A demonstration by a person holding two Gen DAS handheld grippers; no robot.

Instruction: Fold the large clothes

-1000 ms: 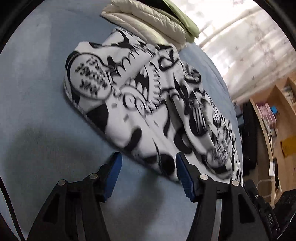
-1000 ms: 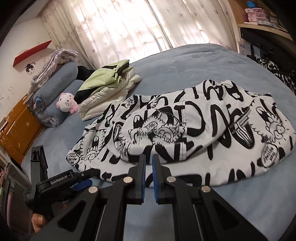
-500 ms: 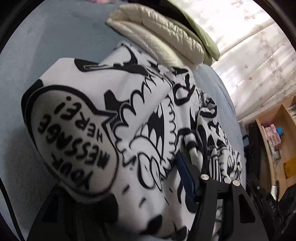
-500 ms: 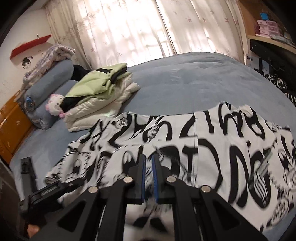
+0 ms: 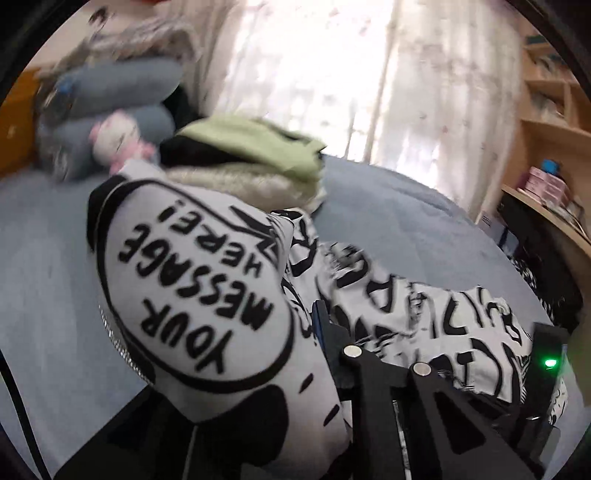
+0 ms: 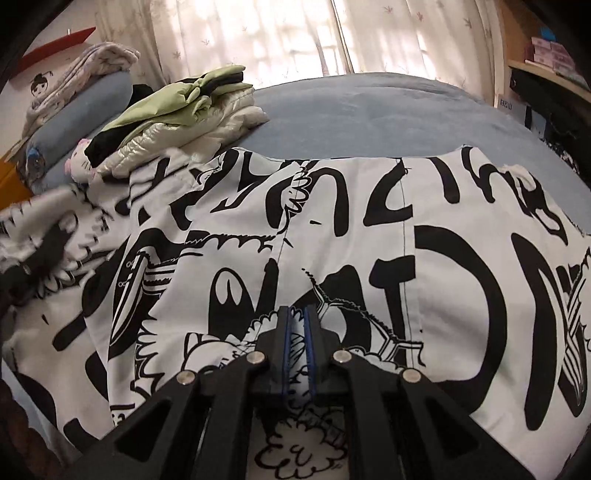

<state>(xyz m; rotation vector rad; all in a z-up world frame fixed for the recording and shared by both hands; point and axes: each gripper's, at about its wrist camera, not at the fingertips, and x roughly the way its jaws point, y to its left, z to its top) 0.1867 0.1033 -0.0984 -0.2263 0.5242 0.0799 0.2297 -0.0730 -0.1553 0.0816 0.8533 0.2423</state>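
Note:
A large white garment with black cartoon print (image 6: 369, 236) lies on the blue bed (image 6: 362, 110). My right gripper (image 6: 297, 325) is shut on a fold of this garment, cloth pinched between its blue pads. In the left wrist view a lifted corner of the garment (image 5: 199, 295), printed "YOUR MESSAGE HERE!", drapes over my left gripper (image 5: 266, 350). It hides the left finger; only the right finger (image 5: 325, 332) shows. The cloth seems held there, but the jaw gap is hidden.
A folded stack of cream and green jackets (image 6: 184, 110) sits on the bed behind the garment. Grey pillows (image 5: 118, 96) and a pink plush toy (image 5: 114, 140) lie at the headboard side. Curtains (image 6: 295, 33) hang behind, and wooden shelves (image 5: 546, 110) stand at right.
Both grippers went from hovering by the garment's near edge to gripping it. The left one has lifted its corner and swung towards the pillows. The right one has pushed further over the cloth.

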